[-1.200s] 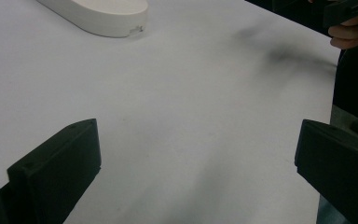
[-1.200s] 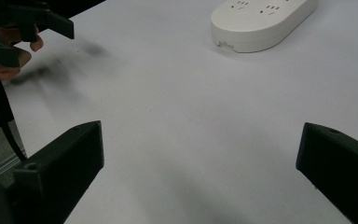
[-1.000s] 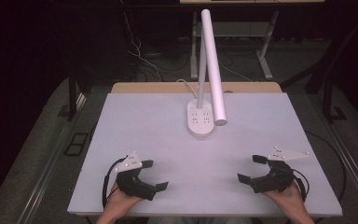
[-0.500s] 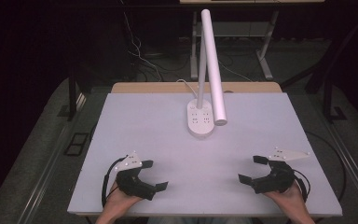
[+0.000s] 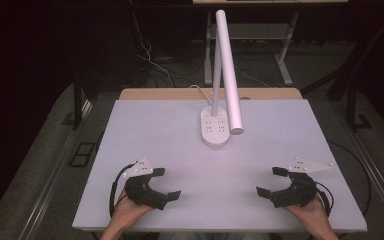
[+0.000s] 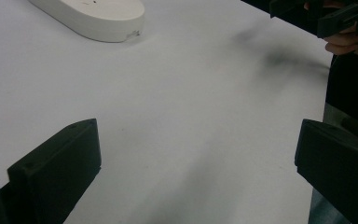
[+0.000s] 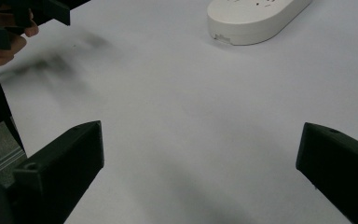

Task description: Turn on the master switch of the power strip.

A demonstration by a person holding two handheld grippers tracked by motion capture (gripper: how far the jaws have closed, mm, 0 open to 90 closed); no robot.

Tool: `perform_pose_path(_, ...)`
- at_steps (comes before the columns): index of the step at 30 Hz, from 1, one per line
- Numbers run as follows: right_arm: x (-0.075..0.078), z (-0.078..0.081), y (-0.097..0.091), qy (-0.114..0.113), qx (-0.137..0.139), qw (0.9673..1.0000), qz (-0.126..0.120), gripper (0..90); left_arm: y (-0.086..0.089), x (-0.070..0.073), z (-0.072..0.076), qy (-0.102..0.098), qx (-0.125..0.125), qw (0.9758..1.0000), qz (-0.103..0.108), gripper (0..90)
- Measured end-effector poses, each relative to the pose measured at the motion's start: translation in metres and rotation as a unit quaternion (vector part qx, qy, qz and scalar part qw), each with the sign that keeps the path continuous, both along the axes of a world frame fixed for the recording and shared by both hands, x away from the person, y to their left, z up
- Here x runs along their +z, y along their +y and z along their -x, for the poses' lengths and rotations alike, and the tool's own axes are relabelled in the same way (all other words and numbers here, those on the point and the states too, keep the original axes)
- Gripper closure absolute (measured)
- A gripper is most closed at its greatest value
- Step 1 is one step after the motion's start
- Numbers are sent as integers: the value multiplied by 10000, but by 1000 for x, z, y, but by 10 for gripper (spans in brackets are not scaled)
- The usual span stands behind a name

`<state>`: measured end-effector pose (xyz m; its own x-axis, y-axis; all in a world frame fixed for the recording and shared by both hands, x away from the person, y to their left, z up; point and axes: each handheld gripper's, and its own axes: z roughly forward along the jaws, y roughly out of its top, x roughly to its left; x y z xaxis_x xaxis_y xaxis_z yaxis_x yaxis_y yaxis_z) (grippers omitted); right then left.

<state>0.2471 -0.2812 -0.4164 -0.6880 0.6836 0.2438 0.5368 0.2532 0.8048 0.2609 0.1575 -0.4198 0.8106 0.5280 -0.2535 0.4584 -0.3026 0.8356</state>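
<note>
Two black handheld tools, left tool (image 5: 165, 184), right tool (image 5: 272, 181), blocky black jaws, grey three-cornered top plates, trailing black cables

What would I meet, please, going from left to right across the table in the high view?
Left gripper with open jaws → white lamp base farther back → right gripper, also with open jaws.

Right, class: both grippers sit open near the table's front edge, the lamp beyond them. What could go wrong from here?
1. The white tube-shaped lamp head slants out over the table; a rising gripper might knock it.
2. The white oval lamp base looks smooth and broad, so jaws may slip.
3. Its white cable trails off the back edge and could snag.
</note>
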Motion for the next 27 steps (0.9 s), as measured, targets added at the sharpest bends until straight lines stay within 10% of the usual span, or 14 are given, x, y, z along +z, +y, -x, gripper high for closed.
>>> perform_pose_path(27,-1,0,-2,32,-4,10000,43,2,-14,21,-29,138,-350,9985,-398,0)
